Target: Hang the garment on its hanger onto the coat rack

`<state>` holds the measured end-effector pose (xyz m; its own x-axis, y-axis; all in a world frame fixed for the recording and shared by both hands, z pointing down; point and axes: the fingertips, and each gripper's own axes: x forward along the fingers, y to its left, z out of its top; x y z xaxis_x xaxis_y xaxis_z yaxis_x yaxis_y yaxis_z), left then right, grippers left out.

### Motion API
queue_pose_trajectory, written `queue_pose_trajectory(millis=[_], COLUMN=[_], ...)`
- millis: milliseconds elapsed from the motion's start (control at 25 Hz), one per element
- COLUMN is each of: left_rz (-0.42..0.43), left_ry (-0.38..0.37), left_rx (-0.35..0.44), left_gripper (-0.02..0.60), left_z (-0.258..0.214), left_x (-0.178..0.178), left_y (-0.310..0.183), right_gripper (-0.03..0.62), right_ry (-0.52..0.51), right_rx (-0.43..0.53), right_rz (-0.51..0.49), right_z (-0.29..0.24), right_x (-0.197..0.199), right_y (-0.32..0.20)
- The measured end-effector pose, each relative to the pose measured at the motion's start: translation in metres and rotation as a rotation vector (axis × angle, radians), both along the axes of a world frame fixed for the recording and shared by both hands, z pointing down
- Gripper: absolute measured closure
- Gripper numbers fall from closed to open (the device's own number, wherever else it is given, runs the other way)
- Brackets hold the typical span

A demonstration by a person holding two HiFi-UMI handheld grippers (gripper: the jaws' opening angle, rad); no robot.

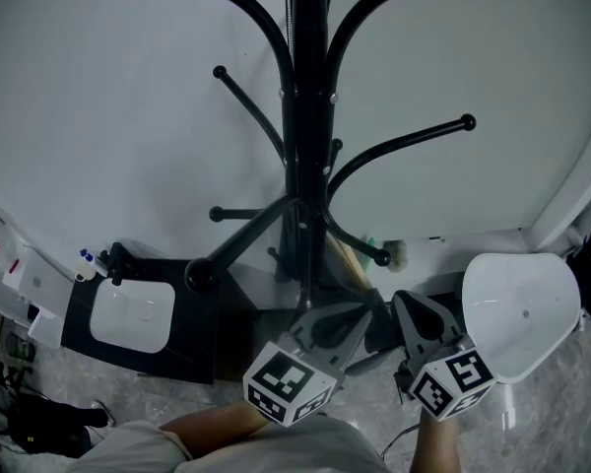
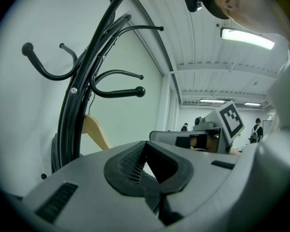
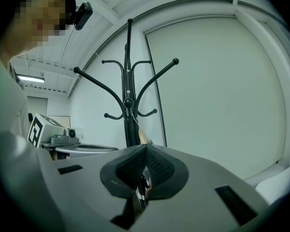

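Note:
The black coat rack (image 1: 305, 116) stands straight ahead, with curved arms at several heights. A pale wooden hanger (image 1: 350, 257) shows low beside its pole, also in the left gripper view (image 2: 95, 132); I cannot make out a garment on it. My left gripper (image 1: 327, 315) points at the rack's lower pole, its jaws meeting at the tips (image 2: 146, 144) with nothing seen between them. My right gripper (image 1: 414, 308) is just to its right, shut (image 3: 146, 146), facing the coat rack (image 3: 129, 100) from a short way off. Neither gripper touches the hanger.
A black box with a white basin-like tray (image 1: 130, 315) sits on the floor left of the rack's foot. A white moulded shell (image 1: 520, 313) stands at the right. A white wall is behind the rack. Clutter lies at the far left (image 1: 10, 284).

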<state>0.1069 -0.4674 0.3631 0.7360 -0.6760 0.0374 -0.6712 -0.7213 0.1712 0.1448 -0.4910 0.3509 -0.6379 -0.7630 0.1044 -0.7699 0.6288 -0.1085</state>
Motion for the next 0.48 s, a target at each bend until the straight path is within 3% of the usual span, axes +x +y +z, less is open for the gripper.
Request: queue_pose_trajectory(millis=[480], left_rz=[-0.005], left_ry=[0.005], left_rx=[-0.001], left_gripper=[0.576], left_z=[0.0020], left_x=[-0.0051], left_y=[-0.0034], right_gripper=[0.580], right_ry=[-0.005], right_rx=[-0.005], right_rz=[-0.013], right_z=[0.0026], right_x=[-0.0080], right_y=[-0.0080])
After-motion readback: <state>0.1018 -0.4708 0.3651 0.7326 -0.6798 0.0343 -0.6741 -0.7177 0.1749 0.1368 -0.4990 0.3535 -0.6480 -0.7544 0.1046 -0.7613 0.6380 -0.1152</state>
